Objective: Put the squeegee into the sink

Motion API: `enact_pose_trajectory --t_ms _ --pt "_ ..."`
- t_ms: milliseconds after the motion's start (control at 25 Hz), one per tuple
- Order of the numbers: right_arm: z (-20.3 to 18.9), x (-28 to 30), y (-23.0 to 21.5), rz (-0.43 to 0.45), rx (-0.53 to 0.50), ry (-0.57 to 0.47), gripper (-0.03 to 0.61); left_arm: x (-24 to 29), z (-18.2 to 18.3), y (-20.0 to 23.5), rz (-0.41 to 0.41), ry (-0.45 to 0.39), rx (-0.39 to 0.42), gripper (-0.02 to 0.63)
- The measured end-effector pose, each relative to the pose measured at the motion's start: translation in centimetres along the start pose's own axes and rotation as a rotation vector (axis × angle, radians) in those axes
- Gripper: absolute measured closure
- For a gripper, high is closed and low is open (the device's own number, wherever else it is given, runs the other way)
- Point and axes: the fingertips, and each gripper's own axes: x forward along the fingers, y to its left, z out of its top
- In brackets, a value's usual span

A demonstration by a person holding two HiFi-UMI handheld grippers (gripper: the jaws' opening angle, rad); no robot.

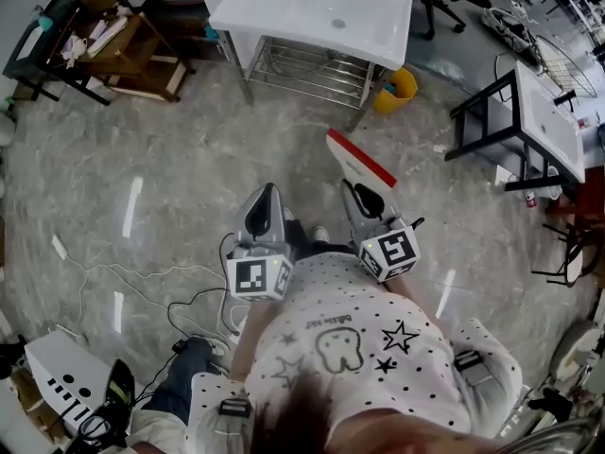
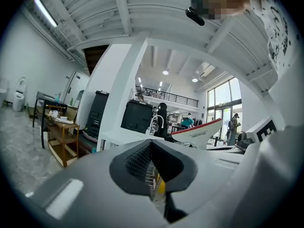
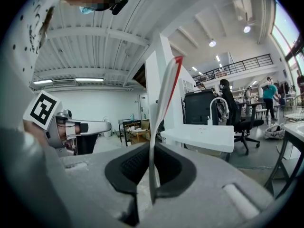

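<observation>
A white squeegee with a red blade edge (image 1: 361, 162) sticks out ahead of my right gripper (image 1: 362, 197), which is shut on its thin handle. In the right gripper view the squeegee (image 3: 164, 99) rises upright from between the dark pads (image 3: 128, 163). My left gripper (image 1: 267, 195) is beside it on the left, jaws together and empty; in its own view the pads (image 2: 137, 158) meet at the tip. The white sink (image 1: 317, 8) on a metal stand is on the floor ahead, also seen as the sink (image 3: 199, 137) with a faucet and the sink (image 2: 118, 139).
A yellow bucket (image 1: 398, 87) stands by the sink stand's right leg. A second white top on a black frame (image 1: 546, 121) is at the right. A wooden shelf cart (image 1: 123, 50) sits at the back left. Cables (image 1: 161, 291) lie on the floor at the left.
</observation>
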Motion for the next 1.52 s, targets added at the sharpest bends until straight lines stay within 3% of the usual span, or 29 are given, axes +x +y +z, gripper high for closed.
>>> enact_pose_trajectory --t_ms 320,680,1080,1520 --pt "2.4 5.6 0.5 -0.047 0.028 -0.023 0.560 3.0 2.6 5.0 -0.046 0.017 0.019 0.618" --pt "2.5 9.5 1.6 -0.090 0.054 -0.033 0.560 4.7 3.6 9.7 -0.066 0.027 -0.003 0.618" --pt "2.0 11.4 2.4 -0.092 0.068 -0.011 0.560 5.4 3.7 10.9 -0.093 0.027 0.014 0.618" --pt "1.9 14.2 1.4 -0.053 0.078 0.021 0.560 7.5 3.9 11.9 -0.064 0.047 -0.006 0.618"
